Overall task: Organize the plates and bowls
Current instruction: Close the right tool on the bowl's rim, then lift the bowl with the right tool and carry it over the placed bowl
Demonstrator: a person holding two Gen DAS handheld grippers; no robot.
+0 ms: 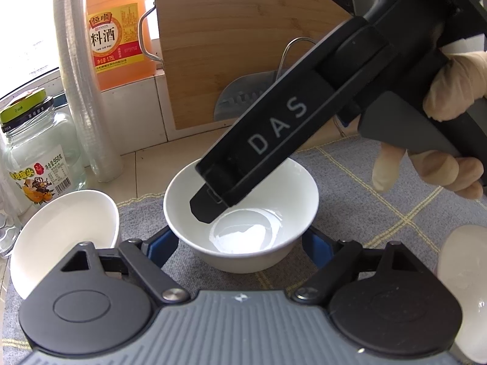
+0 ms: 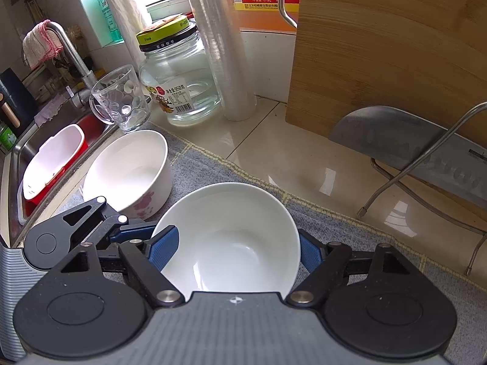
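A plain white bowl (image 1: 240, 213) (image 2: 231, 240) stands upright on a grey checked cloth (image 1: 365, 182). My left gripper (image 1: 240, 245) has its blue pads against the bowl's lower wall on both sides. My right gripper (image 2: 237, 251) also clamps this bowl, one blue pad on each side of the rim. In the left wrist view the right gripper (image 1: 213, 203) slants down from the upper right, held by a gloved hand (image 1: 450, 91); its far finger is hidden. A second white bowl with a pink flower print (image 2: 131, 170) (image 1: 61, 231) sits to the left on the cloth.
Behind the bowls stand a glass jar (image 2: 179, 82), a glass mug (image 2: 121, 100) and a stack of clear cups (image 2: 225, 60). A wooden board (image 2: 380, 45), a cleaver (image 2: 411, 143) and a wire stand (image 2: 426, 167) are at the right. The sink with a red basin (image 2: 51, 158) lies left.
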